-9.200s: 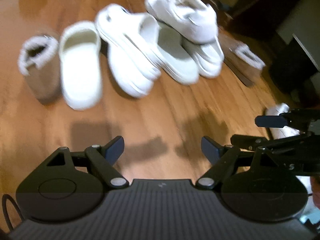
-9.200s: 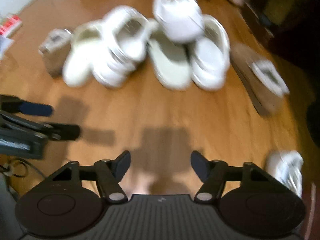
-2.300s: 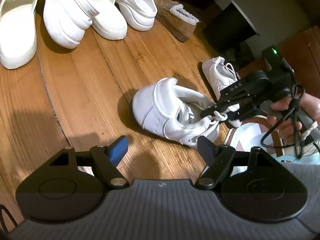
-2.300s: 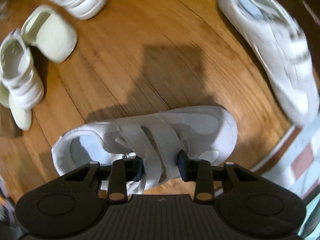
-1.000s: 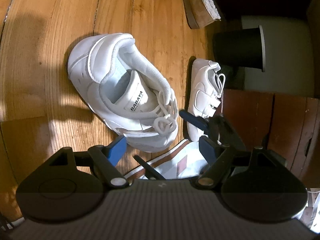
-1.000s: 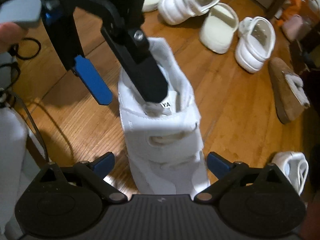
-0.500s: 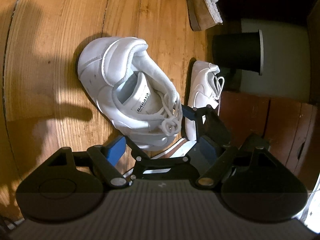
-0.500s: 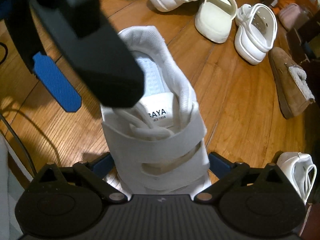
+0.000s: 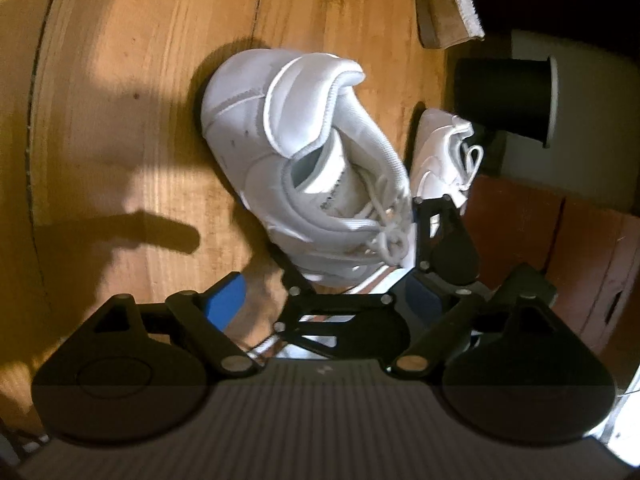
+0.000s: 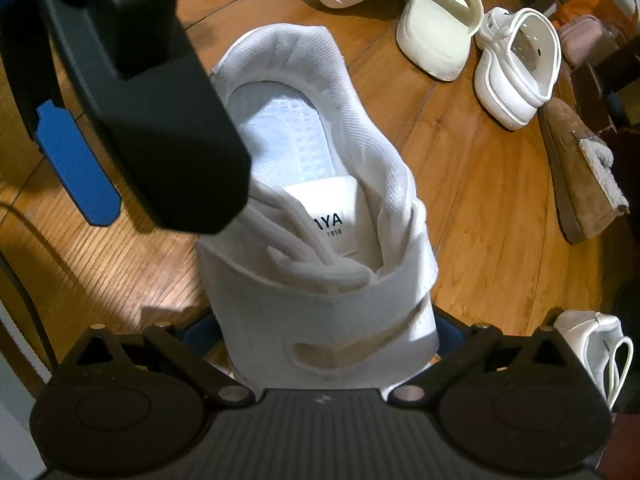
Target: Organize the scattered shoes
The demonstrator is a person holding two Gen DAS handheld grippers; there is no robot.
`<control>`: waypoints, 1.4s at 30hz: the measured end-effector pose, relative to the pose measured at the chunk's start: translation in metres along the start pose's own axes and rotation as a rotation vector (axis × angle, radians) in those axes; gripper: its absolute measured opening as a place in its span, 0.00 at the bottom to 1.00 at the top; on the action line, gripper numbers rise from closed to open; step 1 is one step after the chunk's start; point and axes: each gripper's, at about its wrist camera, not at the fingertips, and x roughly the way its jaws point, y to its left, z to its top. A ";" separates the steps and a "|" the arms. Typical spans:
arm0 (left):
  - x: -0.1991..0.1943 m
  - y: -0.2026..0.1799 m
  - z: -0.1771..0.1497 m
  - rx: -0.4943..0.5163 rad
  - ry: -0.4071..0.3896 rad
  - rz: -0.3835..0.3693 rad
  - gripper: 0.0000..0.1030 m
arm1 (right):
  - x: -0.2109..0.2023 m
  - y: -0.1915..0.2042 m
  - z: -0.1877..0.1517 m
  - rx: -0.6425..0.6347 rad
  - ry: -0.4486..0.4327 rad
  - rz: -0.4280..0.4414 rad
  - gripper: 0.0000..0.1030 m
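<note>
White sneaker (image 10: 320, 216) sits upright on the wooden floor (image 9: 140, 80), its toe end pointed at the right tongs (image 10: 328, 332), whose jaws stand wide on either side of the forefoot, close to its flanks; whether the pads touch yet I cannot tell. The left tongs (image 9: 320, 292) hang above, spread open and holding nothing. A matching sneaker (image 9: 440, 156) lies just beside it; clogs (image 10: 516, 64), a cream slide (image 10: 436, 36) and a brown slipper (image 10: 580, 176) lie well apart. The shoe looks light, with a soft padded collar and loose laces that would give under a pinch. The strapped midfoot over the sole looks firmest, so a squeeze across there should hold best; the smooth upper could slip.
</note>
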 end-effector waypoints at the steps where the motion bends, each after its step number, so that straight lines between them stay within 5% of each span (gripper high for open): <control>1: 0.000 -0.001 -0.001 0.010 0.000 0.015 0.85 | 0.001 0.000 0.001 0.003 0.000 0.000 1.00; 12: -0.005 -0.006 0.000 0.083 -0.029 0.165 0.85 | -0.002 0.008 -0.005 -0.026 0.006 -0.020 1.00; 18: -0.011 -0.004 0.006 0.097 -0.069 0.234 0.85 | -0.003 -0.005 0.000 0.060 -0.016 0.023 0.99; 22: -0.014 -0.003 0.009 0.106 -0.096 0.280 0.85 | 0.001 0.006 0.002 -0.027 -0.092 -0.044 0.99; 28: -0.020 0.005 0.015 0.092 -0.109 0.291 0.85 | -0.005 -0.010 0.015 0.174 -0.097 -0.014 0.81; 33: -0.021 0.003 0.014 0.098 -0.118 0.268 0.85 | -0.016 -0.032 0.008 0.370 -0.082 -0.012 0.79; 42: -0.019 0.000 0.011 0.117 -0.108 0.254 0.85 | -0.024 -0.094 -0.031 0.542 -0.024 -0.208 0.79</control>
